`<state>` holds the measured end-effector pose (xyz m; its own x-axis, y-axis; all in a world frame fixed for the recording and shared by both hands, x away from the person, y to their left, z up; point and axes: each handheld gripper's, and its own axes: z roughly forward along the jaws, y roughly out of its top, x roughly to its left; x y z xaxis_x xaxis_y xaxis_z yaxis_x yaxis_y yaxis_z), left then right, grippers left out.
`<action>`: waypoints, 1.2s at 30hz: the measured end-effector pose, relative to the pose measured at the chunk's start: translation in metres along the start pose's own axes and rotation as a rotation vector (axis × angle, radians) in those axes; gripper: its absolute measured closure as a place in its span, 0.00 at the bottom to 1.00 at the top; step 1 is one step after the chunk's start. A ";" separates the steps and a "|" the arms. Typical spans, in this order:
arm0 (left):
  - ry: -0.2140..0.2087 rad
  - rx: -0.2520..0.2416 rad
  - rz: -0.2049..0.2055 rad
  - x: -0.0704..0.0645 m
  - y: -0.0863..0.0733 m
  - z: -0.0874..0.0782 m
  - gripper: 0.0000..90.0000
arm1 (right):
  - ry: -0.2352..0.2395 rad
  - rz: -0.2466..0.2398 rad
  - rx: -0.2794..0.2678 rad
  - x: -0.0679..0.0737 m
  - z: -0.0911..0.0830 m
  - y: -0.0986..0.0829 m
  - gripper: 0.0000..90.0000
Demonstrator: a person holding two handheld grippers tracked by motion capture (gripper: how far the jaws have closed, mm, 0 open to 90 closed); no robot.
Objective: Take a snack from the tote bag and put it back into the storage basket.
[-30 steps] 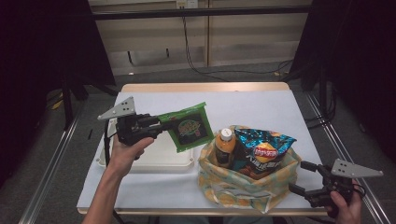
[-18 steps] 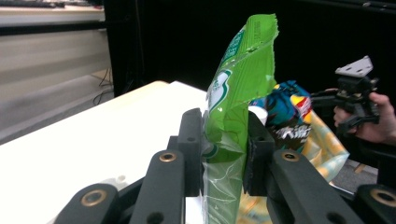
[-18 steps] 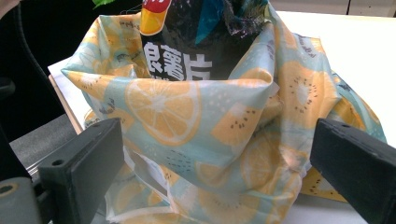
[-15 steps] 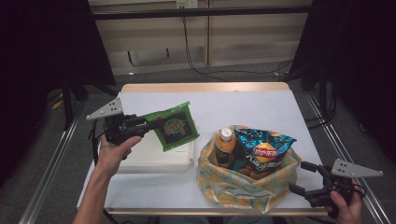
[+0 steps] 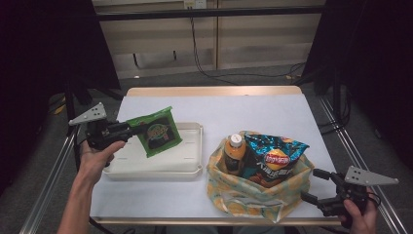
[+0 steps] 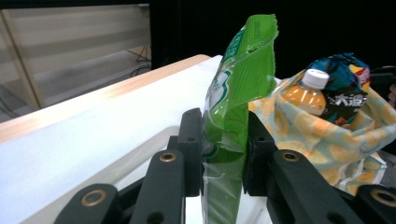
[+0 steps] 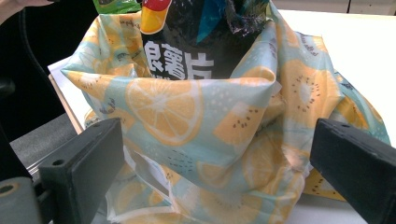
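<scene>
My left gripper (image 5: pixel 132 129) is shut on the edge of a green snack packet (image 5: pixel 158 131), holding it tilted above the left part of a white tray (image 5: pixel 192 165). In the left gripper view the packet (image 6: pixel 233 93) stands upright, pinched between the black jaws. A fruit-print cloth bag (image 5: pixel 253 192) sits at the front right with an orange juice bottle (image 5: pixel 234 152) and a dark chips bag (image 5: pixel 272 157) in it. My right gripper (image 5: pixel 314 186) is open at the bag's right side, and the right gripper view shows the bag (image 7: pixel 210 126) between the spread jaws.
The table has a white top (image 5: pixel 253 114) with a wooden far edge. Metal rails run along both sides of the table. Dark curtains and floor cables lie beyond the far edge.
My left gripper has carried the green packet leftward, from beside the bag to over the tray's left part. The right gripper has stayed in place.
</scene>
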<state>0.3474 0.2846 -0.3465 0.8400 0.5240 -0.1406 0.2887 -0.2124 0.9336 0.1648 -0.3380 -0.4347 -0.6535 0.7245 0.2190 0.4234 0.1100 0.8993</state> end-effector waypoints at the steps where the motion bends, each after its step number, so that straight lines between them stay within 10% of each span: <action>1: 0.005 0.002 -0.006 0.002 -0.001 -0.001 0.82 | 0.001 -0.002 0.001 0.000 0.001 0.000 0.03; 27: 0.098 0.094 0.013 0.041 0.005 -0.022 0.82 | 0.014 0.000 0.006 0.000 0.002 0.000 0.03; 36: 0.086 0.082 -0.015 0.061 -0.015 -0.005 0.82 | 0.021 0.000 0.010 0.000 0.003 -0.001 0.03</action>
<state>0.3924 0.3235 -0.3676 0.7940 0.5955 -0.1223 0.3405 -0.2689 0.9010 0.1658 -0.3361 -0.4362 -0.6668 0.7100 0.2267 0.4292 0.1171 0.8956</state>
